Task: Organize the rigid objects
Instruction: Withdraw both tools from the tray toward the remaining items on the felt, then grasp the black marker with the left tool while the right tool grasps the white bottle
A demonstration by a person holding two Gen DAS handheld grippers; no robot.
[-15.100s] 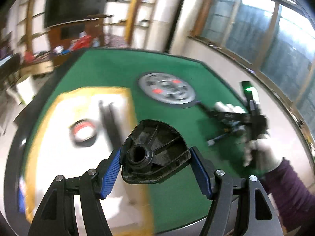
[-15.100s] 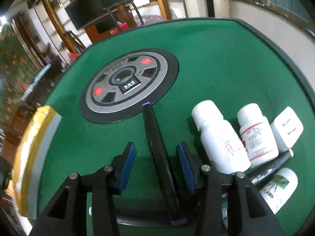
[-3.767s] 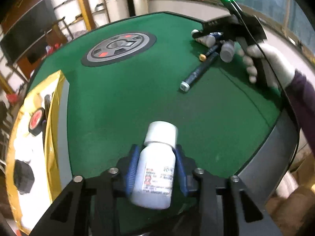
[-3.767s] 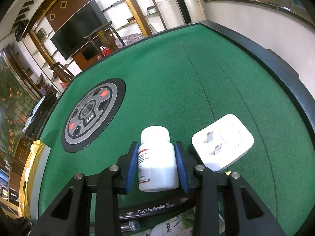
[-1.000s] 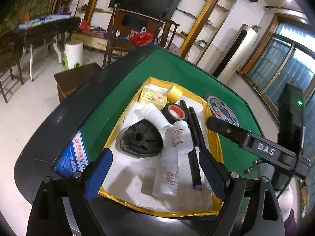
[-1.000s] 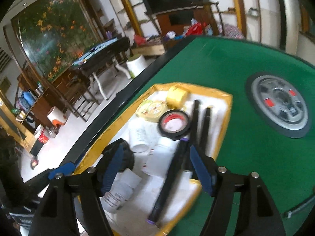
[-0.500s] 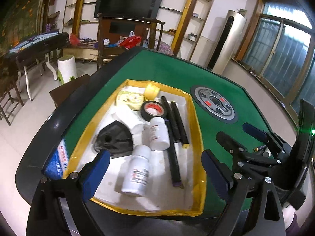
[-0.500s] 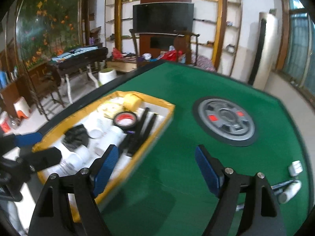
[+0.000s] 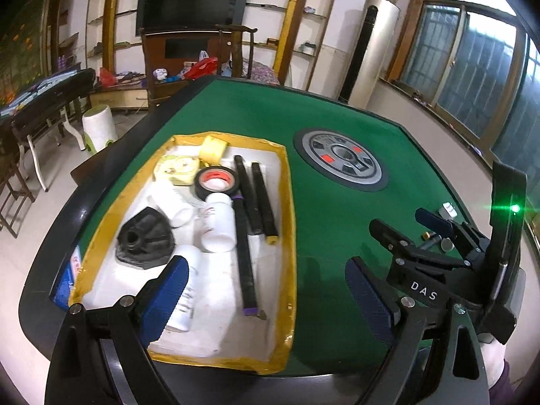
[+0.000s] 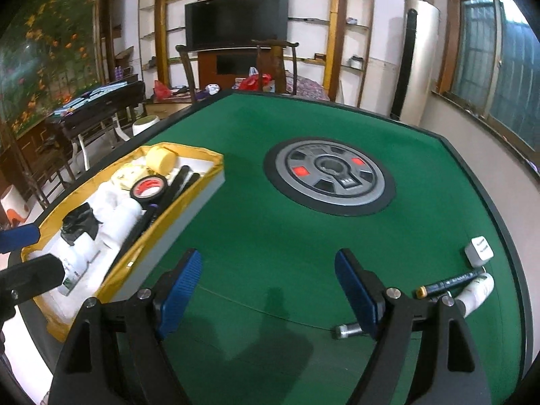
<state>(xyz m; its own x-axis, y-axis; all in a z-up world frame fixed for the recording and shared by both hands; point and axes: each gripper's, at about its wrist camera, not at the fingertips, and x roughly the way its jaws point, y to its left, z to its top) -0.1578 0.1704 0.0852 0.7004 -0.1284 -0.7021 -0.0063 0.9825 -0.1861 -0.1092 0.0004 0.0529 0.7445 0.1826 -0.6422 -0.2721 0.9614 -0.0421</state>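
Both white plastic bottles [image 9: 218, 222] now lie in the yellow-rimmed tray [image 9: 290, 236]; released right tool [image 10: 270, 290] next fetches the black marker [image 10: 450, 281] ahead-right.

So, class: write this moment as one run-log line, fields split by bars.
left tool: open, empty | right tool: open, empty | tray: bottles, tape, markers inside | left on felt: charger, marker, bottle

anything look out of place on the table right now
Yes. A white charger block, a black marker, a white bottle lying on its side and a small metal cylinder sit loose on the green felt at the right edge, while everything else is gathered in the yellow-rimmed tray. Both tools are open and hold nothing.
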